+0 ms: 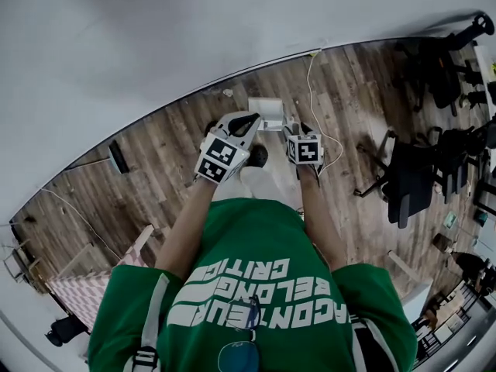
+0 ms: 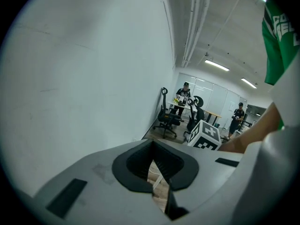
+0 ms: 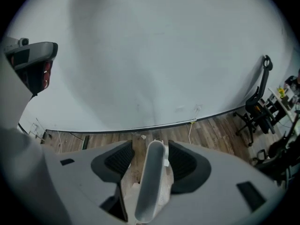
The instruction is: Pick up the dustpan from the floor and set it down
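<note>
Both jaws of the right hand-held gripper [image 3: 149, 146] gape wide, dustpan handle [image 3: 151, 186] loose between.

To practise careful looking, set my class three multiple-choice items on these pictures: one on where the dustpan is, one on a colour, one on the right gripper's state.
1. Where is the dustpan?
A. On a chair
B. On the floor near the wall
C. On a desk

2. What colour is the person's shirt?
A. Red
B. Yellow
C. Green

3. How do the jaws of the right gripper stand?
A. Apart, with the handle between them
B. Shut, with nothing between them
C. Shut on a cable

Answers:
1 B: the head view shows it on the wood boards just short of the wall.
2 C: the head view shows green cloth with white print.
3 A: the right gripper view shows a gap on each side of the handle.
</note>
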`<act>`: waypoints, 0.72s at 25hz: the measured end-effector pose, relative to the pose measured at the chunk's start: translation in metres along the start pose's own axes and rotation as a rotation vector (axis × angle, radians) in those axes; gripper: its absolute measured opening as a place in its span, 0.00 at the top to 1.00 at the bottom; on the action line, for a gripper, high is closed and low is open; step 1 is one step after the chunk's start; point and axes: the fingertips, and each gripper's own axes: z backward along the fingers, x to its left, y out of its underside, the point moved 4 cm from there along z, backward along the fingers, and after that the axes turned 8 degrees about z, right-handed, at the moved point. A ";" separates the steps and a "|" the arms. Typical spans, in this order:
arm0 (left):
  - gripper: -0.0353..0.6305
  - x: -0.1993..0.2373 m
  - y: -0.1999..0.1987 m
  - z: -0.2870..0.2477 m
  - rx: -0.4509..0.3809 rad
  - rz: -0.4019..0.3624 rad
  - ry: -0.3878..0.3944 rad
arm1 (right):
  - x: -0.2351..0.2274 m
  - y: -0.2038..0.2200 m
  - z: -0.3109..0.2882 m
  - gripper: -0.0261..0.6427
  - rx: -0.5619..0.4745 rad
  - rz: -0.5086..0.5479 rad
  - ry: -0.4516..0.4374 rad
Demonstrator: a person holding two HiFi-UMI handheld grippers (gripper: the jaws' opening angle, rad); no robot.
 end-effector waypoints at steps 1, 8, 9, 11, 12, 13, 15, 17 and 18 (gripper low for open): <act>0.95 0.006 -0.002 -0.003 0.008 -0.003 0.023 | 0.000 -0.003 -0.006 0.62 0.019 -0.007 0.006; 0.95 0.025 -0.015 -0.013 0.102 -0.076 0.181 | -0.005 0.001 -0.050 0.62 0.223 0.017 0.045; 0.95 0.028 -0.018 -0.012 0.105 -0.083 0.196 | -0.006 0.004 -0.055 0.62 0.248 0.014 0.050; 0.95 0.035 -0.022 -0.012 0.112 -0.093 0.220 | -0.009 0.008 -0.064 0.62 0.282 0.005 0.057; 0.95 0.039 -0.023 -0.012 0.116 -0.098 0.230 | -0.010 0.011 -0.068 0.62 0.301 -0.002 0.059; 0.95 0.044 -0.023 -0.014 0.123 -0.102 0.239 | -0.012 0.015 -0.071 0.62 0.333 -0.011 0.060; 0.95 0.052 -0.022 -0.018 0.145 -0.110 0.254 | -0.014 0.025 -0.073 0.62 0.411 -0.028 0.062; 0.95 0.059 -0.022 -0.020 0.163 -0.119 0.266 | -0.014 0.026 -0.077 0.62 0.433 -0.032 0.044; 0.95 0.062 -0.024 -0.021 0.166 -0.123 0.271 | -0.013 0.024 -0.078 0.62 0.437 -0.032 0.031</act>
